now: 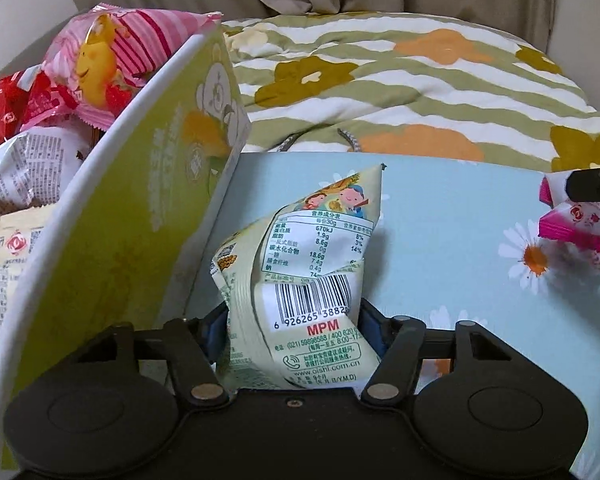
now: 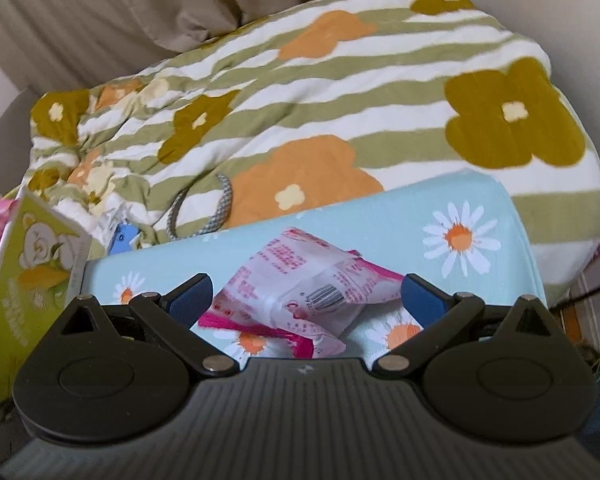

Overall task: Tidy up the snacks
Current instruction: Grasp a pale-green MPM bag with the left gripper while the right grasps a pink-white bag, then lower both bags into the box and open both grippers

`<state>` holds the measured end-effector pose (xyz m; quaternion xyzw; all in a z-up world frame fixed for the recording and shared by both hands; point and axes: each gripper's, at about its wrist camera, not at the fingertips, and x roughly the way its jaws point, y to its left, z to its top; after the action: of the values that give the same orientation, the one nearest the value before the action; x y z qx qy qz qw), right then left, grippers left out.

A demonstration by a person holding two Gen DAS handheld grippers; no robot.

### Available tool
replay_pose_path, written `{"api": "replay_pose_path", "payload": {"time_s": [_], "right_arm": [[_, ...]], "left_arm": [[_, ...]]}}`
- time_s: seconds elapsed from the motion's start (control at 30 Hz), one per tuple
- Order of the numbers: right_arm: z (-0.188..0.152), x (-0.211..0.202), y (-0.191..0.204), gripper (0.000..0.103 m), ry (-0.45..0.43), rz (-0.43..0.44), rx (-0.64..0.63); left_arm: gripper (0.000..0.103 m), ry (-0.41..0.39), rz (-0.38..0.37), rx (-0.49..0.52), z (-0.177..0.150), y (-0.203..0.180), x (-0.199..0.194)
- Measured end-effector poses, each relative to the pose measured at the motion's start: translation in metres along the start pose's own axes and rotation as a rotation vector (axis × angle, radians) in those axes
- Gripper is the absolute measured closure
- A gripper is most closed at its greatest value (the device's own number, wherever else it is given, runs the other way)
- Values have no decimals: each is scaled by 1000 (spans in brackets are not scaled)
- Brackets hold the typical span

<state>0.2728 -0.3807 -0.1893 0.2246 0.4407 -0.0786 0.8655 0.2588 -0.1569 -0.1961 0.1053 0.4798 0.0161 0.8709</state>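
Note:
A pale green snack packet (image 1: 312, 248) with a barcode stands crumpled on the light blue daisy cloth (image 1: 440, 240). My left gripper (image 1: 292, 316) is shut on its lower part, and both blue pads press into its sides. Just left of it rises the wall of a green and white box (image 1: 140, 200). A pink and white snack packet (image 2: 300, 296) lies on the daisy cloth (image 2: 380, 220) between the spread fingers of my right gripper (image 2: 306, 294), which is open with its pads apart from the wrapper. That same pink packet (image 1: 576, 228) shows at the right edge of the left wrist view.
The box holds several snacks: a pink striped bag (image 1: 112, 40), red packets (image 1: 4, 112) and a white printed bag (image 1: 28, 164). Its corner (image 2: 24, 280) shows at the left in the right wrist view. A striped floral blanket (image 2: 300, 100) is heaped behind the cloth, with a curtain beyond.

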Motion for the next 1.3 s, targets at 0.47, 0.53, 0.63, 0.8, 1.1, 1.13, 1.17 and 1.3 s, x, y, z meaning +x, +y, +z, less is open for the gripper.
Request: {"api": "replay_pose_path", "payload": {"time_s": [0.47, 0.53, 0.63, 0.8, 1.1, 1.13, 1.17, 1.3], "right_arm": [[2, 16, 1, 35, 49, 10, -11], [1, 12, 3, 40, 41, 6, -31], [0, 7, 1, 43, 35, 14, -32], [-3, -9, 3, 44, 10, 33, -38], [-8, -60, 18, 45, -71, 67, -93], [-9, -66, 20, 45, -80, 72, -98], [-10, -74, 22, 45, -90, 79, -104], [-13, -103, 33, 45, -124, 110, -125]], "left_arm": [[39, -21, -10, 15, 1, 1, -7], [39, -30, -13, 12, 2, 0, -11], [39, -50, -16, 13, 3, 0, -19], [39, -88, -24, 5, 4, 2, -39], [39, -176, -54, -9, 2, 7, -92], [39, -188, -58, -12, 1, 8, -100], [39, -200, -62, -16, 1, 10, -108], [39, -236, -93, -53, 0, 22, -141]]}}
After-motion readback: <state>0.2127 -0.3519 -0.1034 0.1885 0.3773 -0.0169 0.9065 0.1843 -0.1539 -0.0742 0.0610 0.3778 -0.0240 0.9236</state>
